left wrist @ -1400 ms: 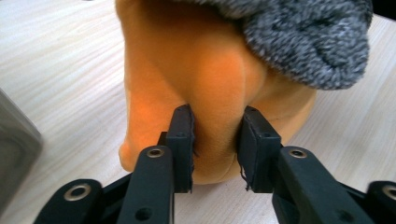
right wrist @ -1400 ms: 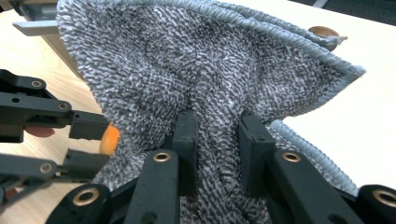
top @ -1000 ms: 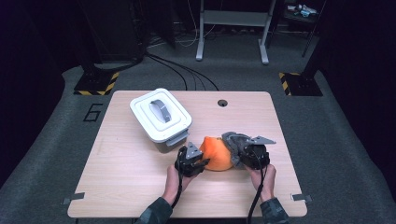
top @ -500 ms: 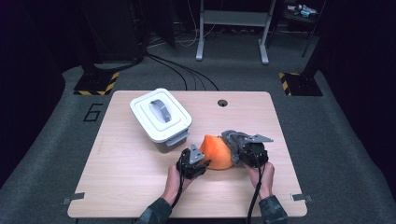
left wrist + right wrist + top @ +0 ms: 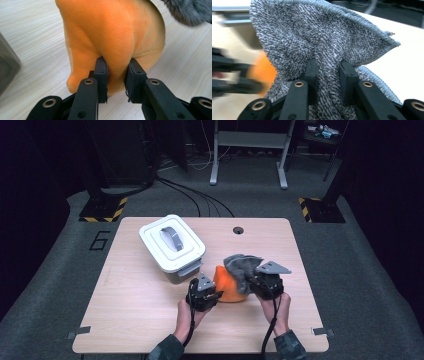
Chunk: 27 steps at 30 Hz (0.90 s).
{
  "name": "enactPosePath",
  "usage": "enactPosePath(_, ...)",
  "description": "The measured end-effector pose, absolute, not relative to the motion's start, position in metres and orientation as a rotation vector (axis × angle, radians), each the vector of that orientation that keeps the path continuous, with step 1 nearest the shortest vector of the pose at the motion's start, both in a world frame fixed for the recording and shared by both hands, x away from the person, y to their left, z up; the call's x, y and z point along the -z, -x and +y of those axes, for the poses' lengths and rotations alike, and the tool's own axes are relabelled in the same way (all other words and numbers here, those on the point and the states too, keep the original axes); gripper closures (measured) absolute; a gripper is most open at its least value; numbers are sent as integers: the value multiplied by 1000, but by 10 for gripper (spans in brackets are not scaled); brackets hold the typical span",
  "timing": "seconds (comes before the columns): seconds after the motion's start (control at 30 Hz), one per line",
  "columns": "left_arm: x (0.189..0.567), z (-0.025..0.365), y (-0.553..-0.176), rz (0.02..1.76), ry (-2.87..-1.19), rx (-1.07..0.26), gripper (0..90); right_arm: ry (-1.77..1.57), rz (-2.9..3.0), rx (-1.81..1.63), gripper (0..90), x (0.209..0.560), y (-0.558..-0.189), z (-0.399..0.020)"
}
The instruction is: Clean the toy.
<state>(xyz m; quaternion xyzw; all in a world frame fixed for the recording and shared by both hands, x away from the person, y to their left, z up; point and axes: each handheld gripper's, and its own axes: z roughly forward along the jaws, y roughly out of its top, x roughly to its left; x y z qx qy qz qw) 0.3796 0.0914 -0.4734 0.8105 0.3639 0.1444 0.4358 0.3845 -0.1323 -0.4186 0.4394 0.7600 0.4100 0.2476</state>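
Note:
An orange soft cloth (image 5: 227, 287) stands bunched near the table's front middle. My left gripper (image 5: 209, 296) has just been closing, and its pads pinch a fold of the orange cloth (image 5: 117, 47). A grey towel (image 5: 241, 266) hangs over the orange cloth's right side, lifted off it. My right gripper (image 5: 256, 285) is shut on a bunch of the grey towel (image 5: 322, 42), which rises between its jaws in the right gripper view. The orange cloth (image 5: 263, 71) shows blurred at the left there.
A white lidded box (image 5: 171, 245) with a grey handle stands left of centre on the wooden table (image 5: 125, 305). A round cable hole (image 5: 238, 230) sits near the far edge. Dark floor, cables and a metal stand lie beyond.
My right gripper has risen with the grey towel, pulling it up off the orange cloth. My left gripper has stayed at the cloth's left side.

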Motion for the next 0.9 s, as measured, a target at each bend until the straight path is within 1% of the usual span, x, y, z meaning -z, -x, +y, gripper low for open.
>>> enactPosePath(0.03,474,90,-379,902,-2033,-369,734,-1136,2142,-1100,718,419,-383,-112)
enactPosePath(0.17,479,94,-383,921,-2024,-351,735,-1105,2150,-1033,721,430,-389,-102)
enactPosePath(0.37,481,94,-384,909,-2023,-353,735,-1198,2135,-1011,720,439,-400,-123)
enactPosePath(0.4,481,94,-384,906,-2018,-350,734,-1255,2122,-998,719,443,-403,-136)
enactPosePath(0.47,482,95,-385,907,-2020,-354,731,-1266,2116,-991,719,445,-405,-140)
enactPosePath(0.5,482,95,-385,901,-2023,-355,726,-1307,2110,-995,719,451,-408,-149)
enactPosePath(0.57,482,95,-385,905,-2018,-359,719,-1323,2112,-1001,719,453,-409,-151)
enactPosePath(0.6,481,94,-385,901,-2027,-363,662,-1337,2118,-1019,720,457,-409,-154)
enactPosePath(0.63,480,94,-384,896,-2032,-382,628,-1344,2115,-1017,720,457,-409,-154)
enactPosePath(0.7,478,93,-384,880,-2036,-393,514,-1346,2113,-1013,720,457,-410,-153)
enactPosePath(0.73,476,92,-383,867,-2055,-435,459,-1338,2112,-1017,720,458,-411,-153)
enactPosePath(0.77,475,92,-383,853,-2061,-447,459,-1338,2112,-1017,720,458,-411,-153)
enactPosePath(0.8,474,89,-385,831,-2074,-450,413,-1344,2112,-1016,720,459,-411,-155)
enactPosePath(0.83,475,88,-386,818,-2092,-469,423,-1348,2110,-1018,720,459,-411,-155)
enactPosePath(0.9,476,86,-387,812,-2080,-466,513,-1353,2108,-1021,721,459,-411,-155)
